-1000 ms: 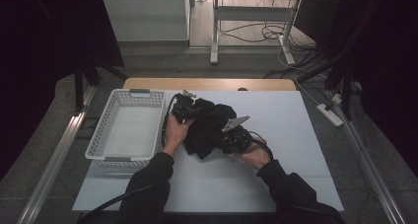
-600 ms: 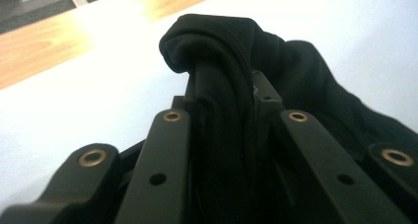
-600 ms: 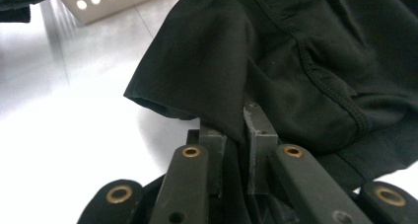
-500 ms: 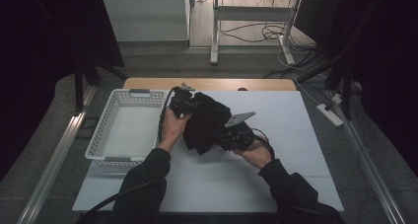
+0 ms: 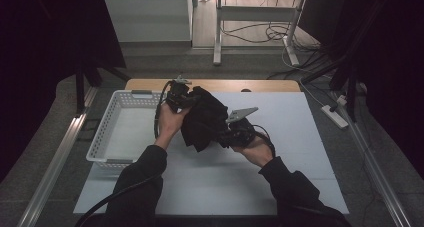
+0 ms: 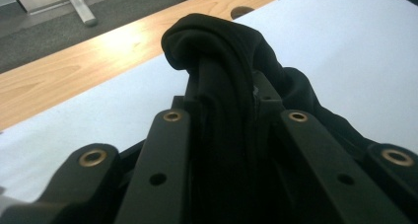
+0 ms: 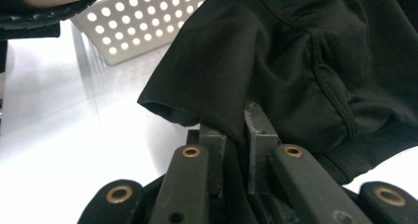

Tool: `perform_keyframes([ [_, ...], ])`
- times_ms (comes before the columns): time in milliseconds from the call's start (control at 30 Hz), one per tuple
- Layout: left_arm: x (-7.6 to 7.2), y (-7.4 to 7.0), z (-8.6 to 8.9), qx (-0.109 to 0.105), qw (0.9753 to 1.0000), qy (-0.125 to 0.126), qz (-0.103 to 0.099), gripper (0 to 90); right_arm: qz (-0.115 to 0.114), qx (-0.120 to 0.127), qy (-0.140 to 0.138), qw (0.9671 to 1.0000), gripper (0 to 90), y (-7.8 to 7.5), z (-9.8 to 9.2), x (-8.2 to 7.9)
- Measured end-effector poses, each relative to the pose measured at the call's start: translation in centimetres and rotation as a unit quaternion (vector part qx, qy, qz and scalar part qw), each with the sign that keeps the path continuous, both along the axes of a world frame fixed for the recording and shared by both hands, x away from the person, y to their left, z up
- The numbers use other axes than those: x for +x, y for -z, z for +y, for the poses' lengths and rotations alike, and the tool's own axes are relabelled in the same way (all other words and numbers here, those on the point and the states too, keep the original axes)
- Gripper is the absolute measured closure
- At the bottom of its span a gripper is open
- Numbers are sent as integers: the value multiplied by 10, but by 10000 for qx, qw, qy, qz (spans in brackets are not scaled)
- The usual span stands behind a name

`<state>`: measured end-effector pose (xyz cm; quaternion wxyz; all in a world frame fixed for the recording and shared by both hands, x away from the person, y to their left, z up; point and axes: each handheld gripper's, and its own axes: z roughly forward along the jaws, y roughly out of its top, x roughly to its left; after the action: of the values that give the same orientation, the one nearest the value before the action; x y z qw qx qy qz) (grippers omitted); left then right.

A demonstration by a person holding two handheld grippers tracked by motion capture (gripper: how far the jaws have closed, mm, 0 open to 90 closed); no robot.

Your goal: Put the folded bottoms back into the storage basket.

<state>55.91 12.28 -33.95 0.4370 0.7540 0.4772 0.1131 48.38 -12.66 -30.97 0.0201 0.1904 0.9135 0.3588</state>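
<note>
The black garment (image 5: 204, 118) is held up off the worktop (image 5: 300, 137) between both grippers, just right of the white basket (image 5: 118, 132). Compared with a second ago, it is seen lifted higher and carried a little toward the far edge of the worktop, the left gripper (image 5: 179, 98) now raised near the basket's far corner and the bundle hanging more loosely between the two. This is judged to mean that the cloth is being gathered for placing in the basket, which is not yet done. In the left gripper view the fingers (image 6: 170, 150) are closed on a thick fold of the garment (image 6: 222, 86); in the right gripper view the fingers (image 7: 212, 150) are clamped on a hem of the garment (image 7: 276, 51). The right gripper (image 5: 235, 135) is held lower. Counted: one garment, one basket, two grippers, one worktop.
</note>
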Motion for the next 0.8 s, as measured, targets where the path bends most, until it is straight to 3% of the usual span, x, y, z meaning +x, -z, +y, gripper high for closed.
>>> perform_keyframes([
  [400, 3, -12, 23, 8, 10000, 47, -9, 758, -8, 143, -102, 9998, 818, -5, 18, 4],
  [800, 2, -23, 51, -41, 9999, -75, -71, 759, -43, 251, -252, 9994, 818, -10, 45, 7],
])
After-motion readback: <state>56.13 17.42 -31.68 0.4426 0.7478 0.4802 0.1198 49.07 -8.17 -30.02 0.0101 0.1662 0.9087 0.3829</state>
